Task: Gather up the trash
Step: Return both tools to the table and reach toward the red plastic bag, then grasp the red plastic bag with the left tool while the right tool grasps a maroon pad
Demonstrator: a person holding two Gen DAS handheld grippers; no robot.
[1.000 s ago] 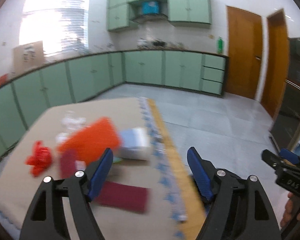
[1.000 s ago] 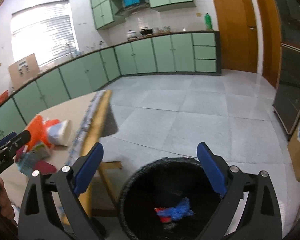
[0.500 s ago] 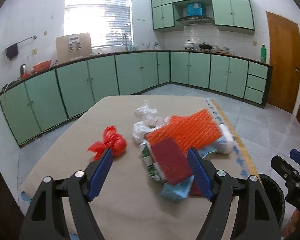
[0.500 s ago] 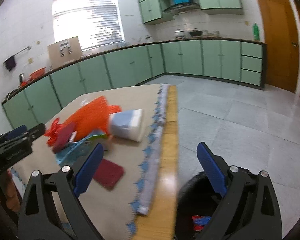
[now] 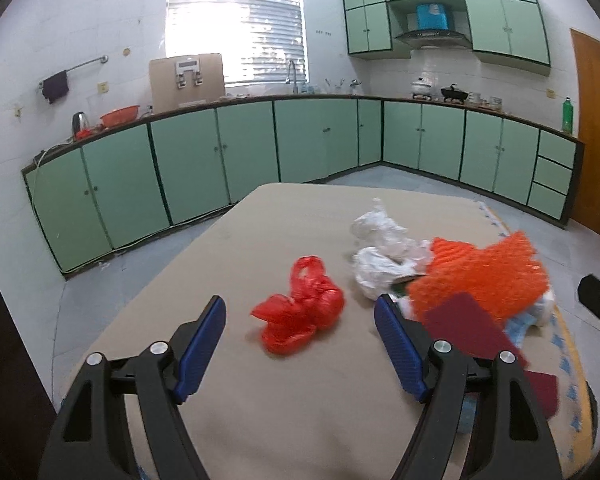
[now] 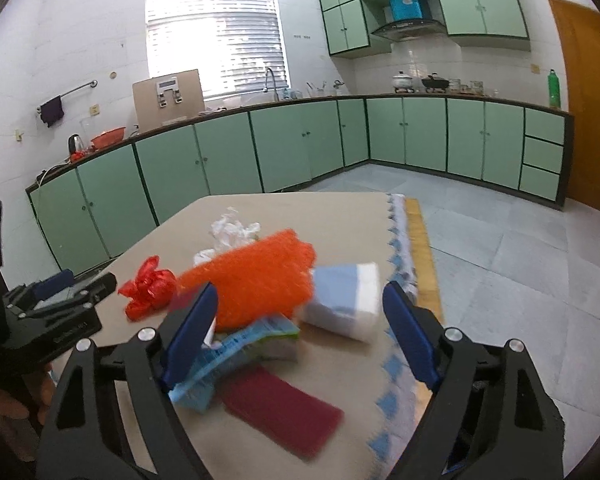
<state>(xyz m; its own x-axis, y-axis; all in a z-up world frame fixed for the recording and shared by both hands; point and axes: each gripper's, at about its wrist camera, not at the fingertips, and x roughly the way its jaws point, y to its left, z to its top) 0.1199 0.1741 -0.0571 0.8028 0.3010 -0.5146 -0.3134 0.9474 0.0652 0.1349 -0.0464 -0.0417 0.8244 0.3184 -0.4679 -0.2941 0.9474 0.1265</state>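
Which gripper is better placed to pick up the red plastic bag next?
Left. The red plastic bag lies just ahead of the left gripper, between its open fingers; the right gripper faces the orange mesh.

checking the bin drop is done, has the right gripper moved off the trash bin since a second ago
Yes. The right gripper has swung left from over the black bin to the table, now facing the orange mesh; its empty jaws are closing.

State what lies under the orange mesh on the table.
Under the orange mesh show a light blue packet, a green wrapper and white crumpled plastic behind. Whatever lies beneath its middle is covered.
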